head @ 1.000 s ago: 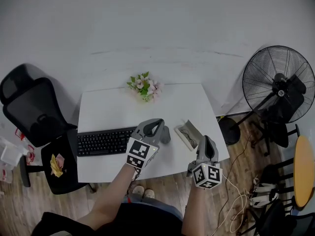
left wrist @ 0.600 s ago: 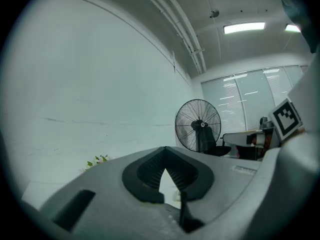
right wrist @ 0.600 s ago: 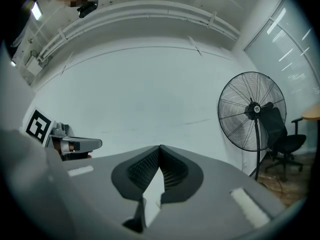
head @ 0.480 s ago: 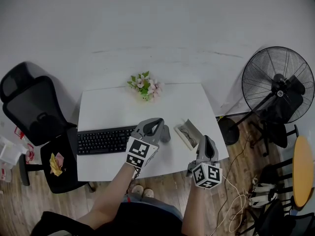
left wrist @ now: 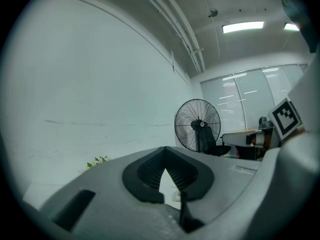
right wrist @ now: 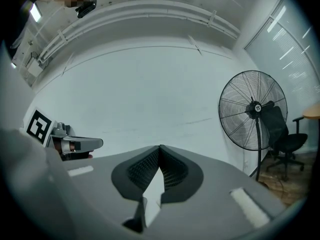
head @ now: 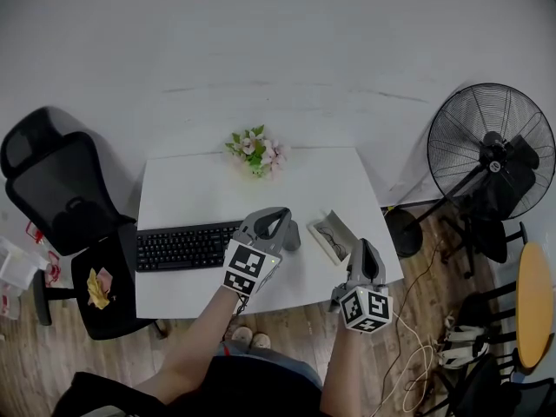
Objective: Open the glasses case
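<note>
Two hand-held grippers, one case, one keyboard, one bunch of flowers, one fan and one black chair make up the scene. The left hand-held gripper [head: 281, 224] hangs over the front of the white surface [head: 208, 194], its jaws closed tip to tip with nothing between them. The right hand-held gripper [head: 364, 252] sits at the front right corner, jaws likewise pressed together and empty. The glasses case [head: 334, 236] lies on the surface between the two, nearer the right one, its lid already open and a pair of glasses inside.

Only the head view shows the case, the keyboard [head: 182, 248] left of the left hand-held gripper, and the chair [head: 52, 194] beside the surface. The flowers [head: 256, 155] stand at the far edge. Both gripper views look level at the wall and the fan [head: 491, 150]. The left gripper view alone adds ceiling lights [left wrist: 242, 27], and each gripper view catches the other hand-held gripper at its side.
</note>
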A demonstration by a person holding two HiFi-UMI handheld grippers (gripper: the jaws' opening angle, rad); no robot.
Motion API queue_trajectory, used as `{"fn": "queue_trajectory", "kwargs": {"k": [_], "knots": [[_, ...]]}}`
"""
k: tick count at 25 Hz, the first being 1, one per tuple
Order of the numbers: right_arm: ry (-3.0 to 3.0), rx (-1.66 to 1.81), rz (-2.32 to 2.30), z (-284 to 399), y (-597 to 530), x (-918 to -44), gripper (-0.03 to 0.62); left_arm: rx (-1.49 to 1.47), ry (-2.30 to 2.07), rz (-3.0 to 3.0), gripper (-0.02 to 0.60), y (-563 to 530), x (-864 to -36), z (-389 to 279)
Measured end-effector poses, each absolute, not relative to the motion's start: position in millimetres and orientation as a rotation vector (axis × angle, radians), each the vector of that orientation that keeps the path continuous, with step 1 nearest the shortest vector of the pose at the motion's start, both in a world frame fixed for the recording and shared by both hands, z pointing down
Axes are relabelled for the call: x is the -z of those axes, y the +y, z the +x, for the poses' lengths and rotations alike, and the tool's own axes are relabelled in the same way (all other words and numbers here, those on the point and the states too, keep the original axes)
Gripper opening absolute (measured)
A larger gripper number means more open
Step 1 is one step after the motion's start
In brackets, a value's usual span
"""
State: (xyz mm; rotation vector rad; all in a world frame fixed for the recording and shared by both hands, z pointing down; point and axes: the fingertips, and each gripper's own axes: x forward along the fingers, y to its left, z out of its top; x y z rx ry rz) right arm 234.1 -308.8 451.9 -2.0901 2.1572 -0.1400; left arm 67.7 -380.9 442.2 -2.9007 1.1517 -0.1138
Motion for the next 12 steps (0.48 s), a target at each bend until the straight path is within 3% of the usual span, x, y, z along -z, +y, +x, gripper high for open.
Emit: {"fn": "queue_trajectory", "kwargs": {"k": [12], "knots": [[2.159,0.156,-2.065,234.2,-311.0,-452.6,0.005,0.118,1.168,-2.891,0.008,-383.8,-441.2,65.6]]}}
